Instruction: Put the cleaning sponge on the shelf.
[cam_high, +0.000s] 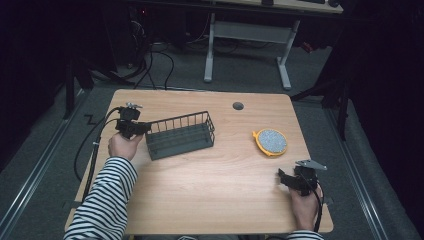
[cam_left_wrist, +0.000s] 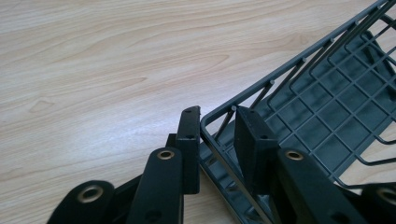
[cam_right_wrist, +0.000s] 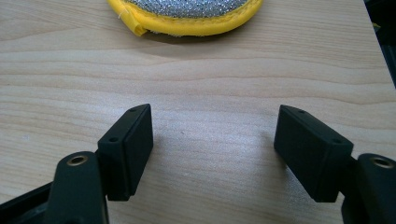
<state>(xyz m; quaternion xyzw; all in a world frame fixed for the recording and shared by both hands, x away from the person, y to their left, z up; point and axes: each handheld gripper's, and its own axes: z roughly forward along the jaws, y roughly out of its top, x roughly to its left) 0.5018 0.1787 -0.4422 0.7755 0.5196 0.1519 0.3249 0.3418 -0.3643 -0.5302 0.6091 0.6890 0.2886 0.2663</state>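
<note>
Left tongs (cam_left_wrist: 217, 135) are clamped on the end rim of the dark grey wire basket (cam_high: 181, 134), one jaw outside the rim and one inside. The basket stands on the left half of the light wooden counter (cam_high: 200, 195). Right tongs (cam_right_wrist: 212, 149) stand apart over bare wood, near the round yellow-edged scouring pad (cam_high: 270, 142).
</note>
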